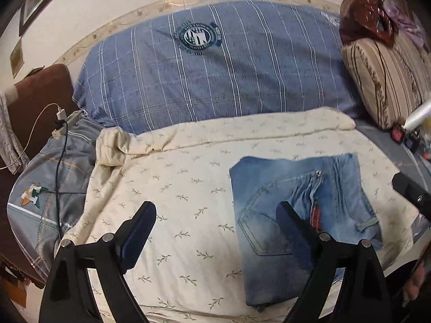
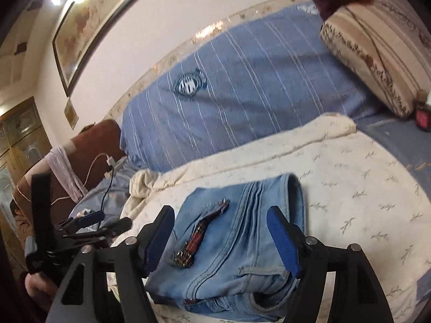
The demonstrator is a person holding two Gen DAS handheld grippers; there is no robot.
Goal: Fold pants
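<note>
A home bedroom: a bed [image 1: 188, 188] spread with a cream leaf-print blanket, a large blue striped pillow [image 1: 215, 67] along its head edge, a striped beige cushion [image 1: 385, 80] at the far right corner, a framed picture [image 2: 89, 27] on the wall, and a wooden cabinet [image 2: 21, 134].

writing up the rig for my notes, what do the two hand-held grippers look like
Both match. The left hand-held gripper has two angular black plastic fingers with dark blue pads on their inner faces and round silver pivot bolts on black cut-out frames. The right hand-held gripper is the same, with brighter blue pads. No cables or markings show on either.
</note>
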